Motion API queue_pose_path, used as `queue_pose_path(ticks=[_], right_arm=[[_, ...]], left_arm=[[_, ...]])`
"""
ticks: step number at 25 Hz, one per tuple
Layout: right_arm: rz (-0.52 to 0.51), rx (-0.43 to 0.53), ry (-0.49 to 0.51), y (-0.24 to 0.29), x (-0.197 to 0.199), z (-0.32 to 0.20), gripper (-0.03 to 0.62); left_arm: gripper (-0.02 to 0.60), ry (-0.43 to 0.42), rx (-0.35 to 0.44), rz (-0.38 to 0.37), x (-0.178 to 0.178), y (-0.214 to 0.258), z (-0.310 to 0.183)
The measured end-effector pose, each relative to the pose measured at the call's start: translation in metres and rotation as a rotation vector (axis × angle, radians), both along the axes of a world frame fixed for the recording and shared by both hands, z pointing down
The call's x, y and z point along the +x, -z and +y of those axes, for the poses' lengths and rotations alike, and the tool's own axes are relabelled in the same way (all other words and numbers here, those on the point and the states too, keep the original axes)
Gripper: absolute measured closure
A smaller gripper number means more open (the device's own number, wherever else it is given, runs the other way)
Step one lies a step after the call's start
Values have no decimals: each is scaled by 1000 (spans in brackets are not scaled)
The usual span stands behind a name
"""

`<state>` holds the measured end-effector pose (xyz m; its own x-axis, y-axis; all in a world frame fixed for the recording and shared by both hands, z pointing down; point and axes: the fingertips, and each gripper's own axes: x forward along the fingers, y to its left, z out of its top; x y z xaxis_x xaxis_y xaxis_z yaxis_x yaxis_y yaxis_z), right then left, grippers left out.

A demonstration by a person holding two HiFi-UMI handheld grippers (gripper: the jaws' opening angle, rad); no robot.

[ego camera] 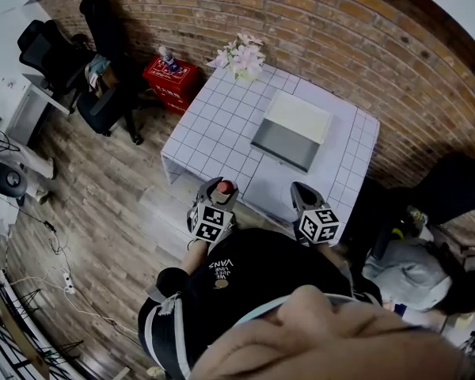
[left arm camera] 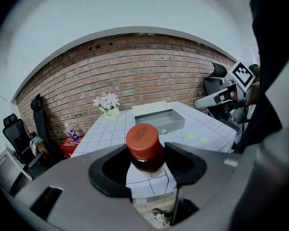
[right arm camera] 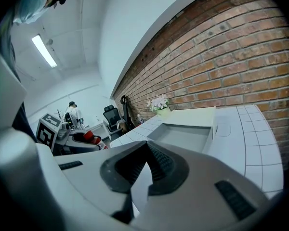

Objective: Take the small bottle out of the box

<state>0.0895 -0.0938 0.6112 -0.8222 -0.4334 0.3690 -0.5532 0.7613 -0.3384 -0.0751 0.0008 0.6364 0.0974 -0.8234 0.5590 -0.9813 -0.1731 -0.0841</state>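
At the far left stand dark office chairs (ego camera: 51, 50). A red crate (ego camera: 172, 81) sits on the wooden floor beside the white tiled counter (ego camera: 214, 125), and a pot of pale flowers (ego camera: 241, 56) is on the counter's far corner.

The left hand-held gripper (ego camera: 220, 191) is held out in front of the person's torso. It points toward the counter and tilts somewhat downward, with its marker cube (ego camera: 210, 222) facing up. Its jaws are clamped on either side of the small bottle (left arm camera: 144, 148), just under the red cap. The bottle is upright in the air above the counter's near edge, outside the box and well apart from it.

The grey box (ego camera: 285, 141) lies open near the middle of the counter, its pale lid folded back toward the brick wall (ego camera: 340, 22).

The right hand-held gripper (ego camera: 301, 190) is level with the left one, aimed at the counter and dipping slightly. Its jaws meet at the tips with nothing between them.
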Motion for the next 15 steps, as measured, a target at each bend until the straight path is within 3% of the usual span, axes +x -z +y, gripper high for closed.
queue_pose_path(ticks=[15], right_arm=[[60,30,29,-2,8,5,595]], left_arm=[[356,-32,8,1,13,1,-6]])
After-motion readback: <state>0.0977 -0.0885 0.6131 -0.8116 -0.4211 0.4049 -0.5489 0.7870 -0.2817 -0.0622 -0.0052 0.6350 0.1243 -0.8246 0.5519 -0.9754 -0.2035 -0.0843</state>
